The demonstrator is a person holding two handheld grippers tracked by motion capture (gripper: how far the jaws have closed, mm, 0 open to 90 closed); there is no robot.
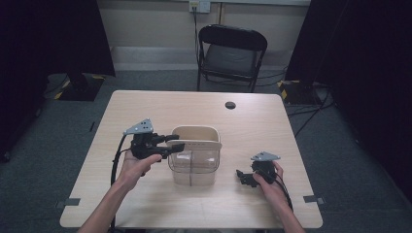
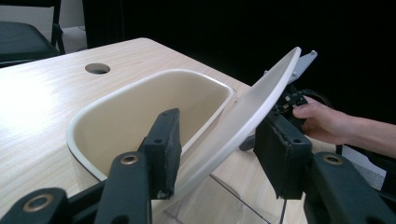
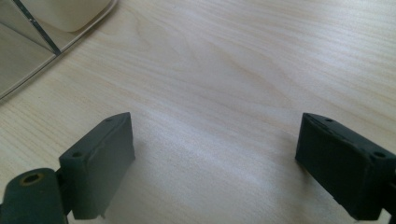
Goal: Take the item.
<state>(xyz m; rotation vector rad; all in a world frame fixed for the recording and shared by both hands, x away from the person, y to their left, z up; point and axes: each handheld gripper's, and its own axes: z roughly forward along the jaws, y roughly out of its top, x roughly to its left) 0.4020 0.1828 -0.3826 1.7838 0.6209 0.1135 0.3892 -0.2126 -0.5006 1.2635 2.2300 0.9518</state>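
One cream lid [image 2: 252, 112] sat tilted over the bin [image 1: 193, 155] mid-table, clamped by the left gripper [image 2: 219, 154]; the right gripper [image 3: 215, 163] rested beside, jaws apart; slipping seemed possible

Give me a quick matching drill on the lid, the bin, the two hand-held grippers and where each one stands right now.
Things:
1. cream lid
2. cream bin
3. left hand-held gripper
4. right hand-held gripper

States:
A. jaws wide apart over bare table
B. tilted up, clamped at its edge
C. standing open near the table's middle
D. shut on the lid

Pairs: 1-B, 2-C, 3-D, 4-A
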